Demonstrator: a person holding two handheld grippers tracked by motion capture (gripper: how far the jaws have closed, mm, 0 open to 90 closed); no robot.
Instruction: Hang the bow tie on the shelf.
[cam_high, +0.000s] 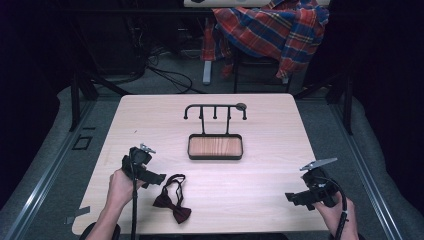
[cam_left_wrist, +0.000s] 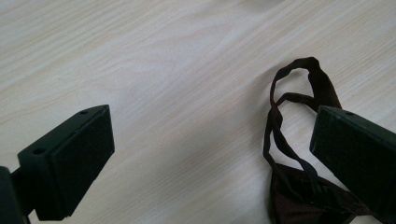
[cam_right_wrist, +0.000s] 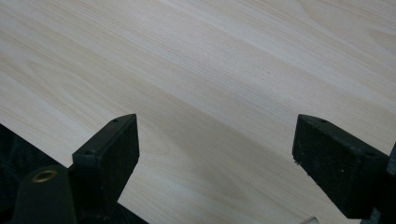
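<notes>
A dark maroon bow tie (cam_high: 173, 201) with a looped black strap lies flat near the table's front edge, left of centre. My left gripper (cam_high: 152, 179) hovers just to its left, open. In the left gripper view the bow tie's strap loop (cam_left_wrist: 280, 116) lies on the wood beside the right-hand jaw, which hides part of the bow (cam_left_wrist: 299, 205); nothing sits between the jaws of the left gripper (cam_left_wrist: 212, 135). My right gripper (cam_high: 296, 198) is at the front right corner, open. The right gripper (cam_right_wrist: 215, 140) looks down on bare light wood.
A black stand (cam_high: 215, 107) with a row of hooks rises from a wooden tray base (cam_high: 215, 136) at the table's centre. Behind the table, a plaid shirt (cam_high: 272, 25) drapes over a chair. Cables (cam_high: 170, 75) trail on the floor beyond the far edge.
</notes>
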